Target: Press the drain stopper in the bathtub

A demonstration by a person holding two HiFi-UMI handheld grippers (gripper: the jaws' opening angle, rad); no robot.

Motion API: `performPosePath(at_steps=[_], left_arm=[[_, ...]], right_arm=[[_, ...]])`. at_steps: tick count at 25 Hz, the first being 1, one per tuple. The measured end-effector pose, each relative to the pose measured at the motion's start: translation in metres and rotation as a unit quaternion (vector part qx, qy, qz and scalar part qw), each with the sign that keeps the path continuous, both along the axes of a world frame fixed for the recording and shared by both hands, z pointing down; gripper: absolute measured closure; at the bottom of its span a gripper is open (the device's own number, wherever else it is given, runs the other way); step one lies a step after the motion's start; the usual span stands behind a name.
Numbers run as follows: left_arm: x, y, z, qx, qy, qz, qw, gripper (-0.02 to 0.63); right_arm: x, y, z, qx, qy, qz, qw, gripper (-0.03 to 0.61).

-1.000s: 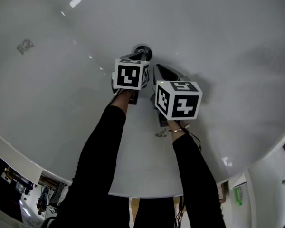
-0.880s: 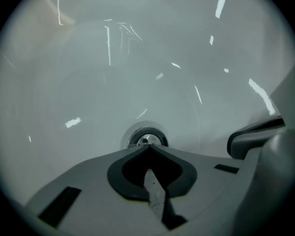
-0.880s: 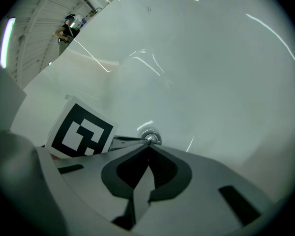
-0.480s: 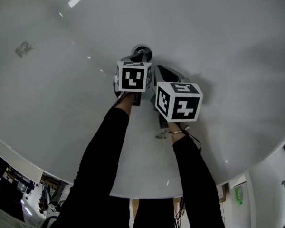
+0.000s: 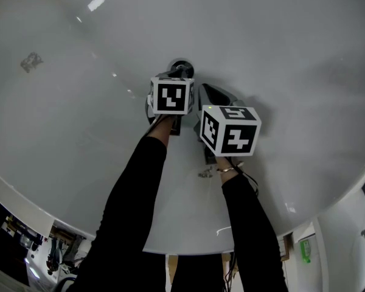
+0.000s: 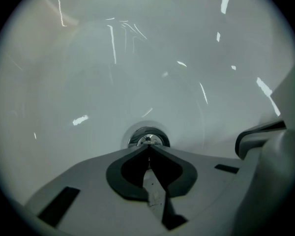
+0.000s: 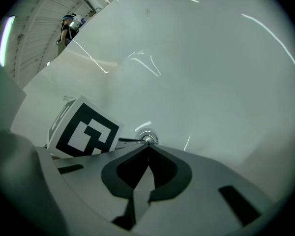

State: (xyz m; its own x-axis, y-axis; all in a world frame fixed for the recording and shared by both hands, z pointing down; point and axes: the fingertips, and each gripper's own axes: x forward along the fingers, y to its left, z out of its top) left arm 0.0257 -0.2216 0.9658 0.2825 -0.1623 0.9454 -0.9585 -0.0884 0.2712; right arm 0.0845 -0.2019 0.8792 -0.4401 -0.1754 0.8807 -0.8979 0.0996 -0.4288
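drain stopper (image 6: 148,139): chrome, on bathtub (image 5: 280,53) floor, far of your hands; left gripper (image 6: 148,148): jaws pressed together, tips at its near edge; right gripper (image 7: 148,146): jaws together, empty, just right; press looks unfinished, you still push down

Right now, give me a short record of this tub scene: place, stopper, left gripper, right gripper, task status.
place: inside a white bathtub
stopper: round metal drain stopper in the tub floor
left gripper: jaws together, nothing between them, tips at the stopper's near edge; contact cannot be told
right gripper: jaws together, nothing between them, beside the left gripper and farther back from the stopper
task status: left gripper lined up on the stopper; whether the stopper is pressed down cannot be told
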Motion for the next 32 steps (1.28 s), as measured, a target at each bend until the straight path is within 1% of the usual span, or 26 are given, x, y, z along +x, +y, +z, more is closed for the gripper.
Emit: performPosePath(at_steps=[3, 7, 11, 15, 20, 27, 32], left_arm=[[-0.002, 0.001, -0.007, 0.01, -0.003, 0.006, 0.9999, 0.604], [0.0, -0.001, -0.011, 0.033, 0.01, 0.005, 0.9994, 0.604], [-0.002, 0.0, -0.011, 0.026, 0.025, 0.006, 0.9993, 0.606], [-0.004, 0.001, -0.012, 0.018, 0.033, 0.013, 0.9992, 0.606], [-0.007, 0.001, -0.02, 0.026, 0.041, 0.017, 0.9987, 0.606], [-0.016, -0.015, -0.062, 0.057, 0.039, 0.03, 0.9971, 0.606], [-0.022, -0.018, -0.086, 0.067, 0.046, 0.032, 0.9961, 0.606]], right_arm=[[0.001, 0.0, -0.003, 0.004, 0.002, 0.001, 1.0, 0.577], [0.001, 0.002, -0.005, 0.007, 0.006, 0.0, 1.0, 0.577], [0.0, 0.004, -0.006, 0.008, 0.009, 0.0, 1.0, 0.577], [-0.001, 0.002, -0.006, 0.01, 0.011, 0.0, 1.0, 0.577], [-0.003, -0.001, -0.007, 0.015, 0.014, -0.001, 1.0, 0.577], [-0.012, -0.017, -0.035, 0.033, 0.012, 0.001, 0.999, 0.577], [-0.026, -0.016, -0.052, 0.04, 0.011, -0.002, 0.999, 0.577]])
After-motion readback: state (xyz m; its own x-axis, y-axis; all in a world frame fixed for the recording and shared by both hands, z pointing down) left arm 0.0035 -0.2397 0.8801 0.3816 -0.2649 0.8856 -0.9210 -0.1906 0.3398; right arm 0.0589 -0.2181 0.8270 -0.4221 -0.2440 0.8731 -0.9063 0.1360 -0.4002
